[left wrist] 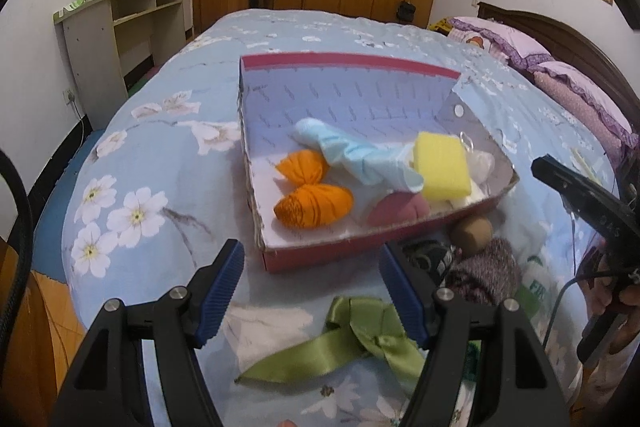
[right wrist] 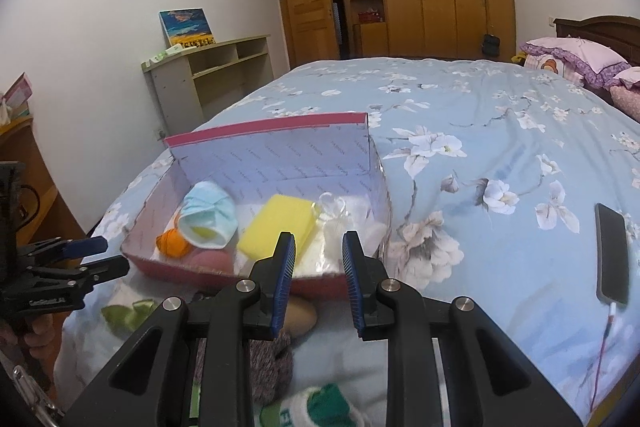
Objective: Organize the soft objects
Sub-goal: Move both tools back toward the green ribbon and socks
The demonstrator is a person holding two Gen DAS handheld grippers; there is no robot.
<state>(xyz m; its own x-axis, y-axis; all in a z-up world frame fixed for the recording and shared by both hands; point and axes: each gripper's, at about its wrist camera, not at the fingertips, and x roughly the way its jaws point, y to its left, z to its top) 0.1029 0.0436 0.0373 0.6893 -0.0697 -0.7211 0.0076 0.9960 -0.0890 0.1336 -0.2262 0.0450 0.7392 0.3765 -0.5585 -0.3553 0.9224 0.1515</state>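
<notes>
A red-walled cardboard box [left wrist: 344, 61] [right wrist: 264, 125] lies on the flowered bed. It holds two orange yarn bundles [left wrist: 314, 205], a light blue cloth [left wrist: 360, 155] [right wrist: 208, 215], a yellow sponge [left wrist: 442, 165] [right wrist: 276, 227], a pink soft piece [left wrist: 394, 211] and a clear plastic bag [right wrist: 336, 215]. My left gripper [left wrist: 310, 251] [right wrist: 104, 255] stands open, wide, over a green ribbon bow [left wrist: 360, 335] in front of the box. My right gripper [right wrist: 319, 239] [left wrist: 548, 169] hangs at the box's near wall, its jaws a little apart with nothing between them.
In front of the box lie a brown ball [left wrist: 470, 231] [right wrist: 300, 311], a grey knitted piece [left wrist: 484, 271] [right wrist: 268, 367] and a white-and-green sock [right wrist: 320, 407]. A phone [right wrist: 612, 251] on a cable rests at the right. Pillows [left wrist: 560, 75] line the headboard; a shelf unit [left wrist: 120, 23] stands left.
</notes>
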